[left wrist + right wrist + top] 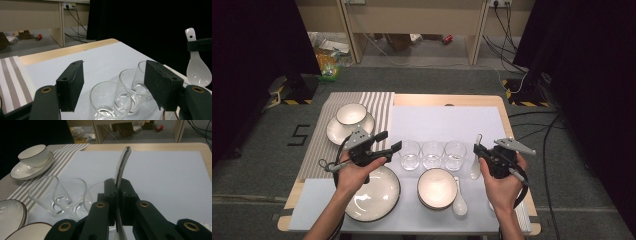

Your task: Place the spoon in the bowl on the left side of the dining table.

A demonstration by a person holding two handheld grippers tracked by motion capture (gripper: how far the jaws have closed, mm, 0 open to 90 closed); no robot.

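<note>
Right gripper (480,150) clamped on white spoon (475,169) at frame centre-right, handle upward; left gripper (392,142), jaws apart, beside leftmost glass (410,154).

white ceramic spoon (475,167), glossy and clean, right of frame centre in the high view, just right of the row of three clear glasses (432,154), its handle pinched between the closed jaws of the right gripper (478,148), bowl end hanging toward the table.
</note>
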